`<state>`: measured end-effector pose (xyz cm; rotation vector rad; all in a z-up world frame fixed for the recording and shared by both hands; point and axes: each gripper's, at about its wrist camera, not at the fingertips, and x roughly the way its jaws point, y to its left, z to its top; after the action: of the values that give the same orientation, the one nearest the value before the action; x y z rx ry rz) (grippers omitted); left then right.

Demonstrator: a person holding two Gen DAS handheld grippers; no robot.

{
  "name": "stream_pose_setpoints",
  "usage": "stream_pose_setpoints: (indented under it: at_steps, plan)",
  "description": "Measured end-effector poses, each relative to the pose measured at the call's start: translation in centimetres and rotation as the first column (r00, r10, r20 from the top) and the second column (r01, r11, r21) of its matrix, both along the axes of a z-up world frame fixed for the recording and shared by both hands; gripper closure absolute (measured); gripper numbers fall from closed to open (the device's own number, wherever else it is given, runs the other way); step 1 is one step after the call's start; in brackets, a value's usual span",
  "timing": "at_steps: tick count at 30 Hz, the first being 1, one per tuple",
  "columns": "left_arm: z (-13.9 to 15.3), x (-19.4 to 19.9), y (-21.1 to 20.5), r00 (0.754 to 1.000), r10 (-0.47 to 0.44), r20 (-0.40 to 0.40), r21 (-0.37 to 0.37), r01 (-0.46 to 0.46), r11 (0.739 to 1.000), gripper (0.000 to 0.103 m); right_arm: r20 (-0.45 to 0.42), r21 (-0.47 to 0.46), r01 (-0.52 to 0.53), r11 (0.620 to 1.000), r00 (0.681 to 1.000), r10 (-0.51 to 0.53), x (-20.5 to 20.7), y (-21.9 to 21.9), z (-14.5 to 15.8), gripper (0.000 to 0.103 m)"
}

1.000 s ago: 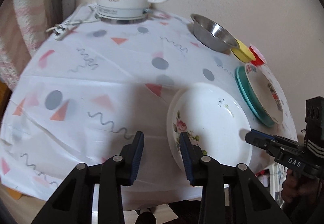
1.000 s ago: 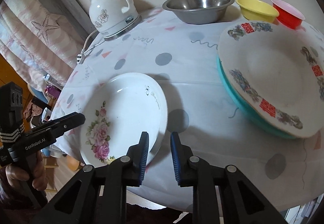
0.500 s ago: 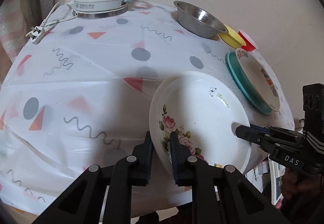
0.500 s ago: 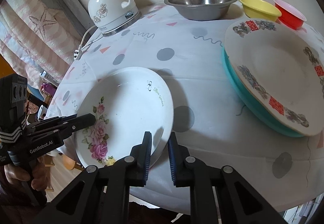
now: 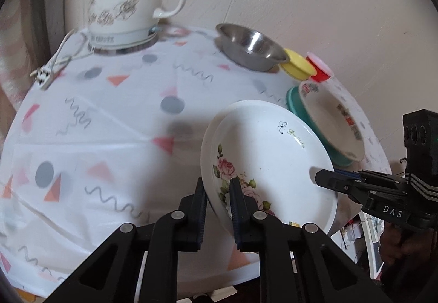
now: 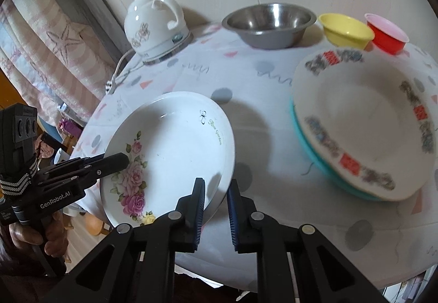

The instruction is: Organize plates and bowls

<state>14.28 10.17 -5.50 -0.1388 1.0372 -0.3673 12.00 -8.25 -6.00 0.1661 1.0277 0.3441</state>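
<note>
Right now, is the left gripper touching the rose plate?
Touching. The left wrist view shows the left gripper shut on the rim of the rose plate, one finger on each side.

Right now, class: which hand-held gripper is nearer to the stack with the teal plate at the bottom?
Right. The right hand-held gripper pinches the rose plate on the edge facing the teal-bottomed stack; the left hand-held gripper grips the opposite rim.

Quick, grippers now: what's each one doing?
Left gripper: shut on the rim of the rose plate.
Right gripper: shut on the opposite rim of the same plate.
</note>
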Motion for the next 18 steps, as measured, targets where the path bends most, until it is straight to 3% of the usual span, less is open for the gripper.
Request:
stream_pose_setpoints:
  at_steps: [10,18]
  plan:
    - [2.8,2.1,-5.1,0.995,-0.068,0.069,-0.009,0.069,0.998,0.087,0.074,0.009,0.066,0.998,0.995,-0.066,-0.2,-4.7,2.7,0.087]
    - [3.3,4.5,-10.8,0.986,-0.141,0.086,-0.015,0.142,0.990,0.087,0.094,0.000,0.148,0.989,0.985,-0.147,0.4,-9.9,3.7,0.087]
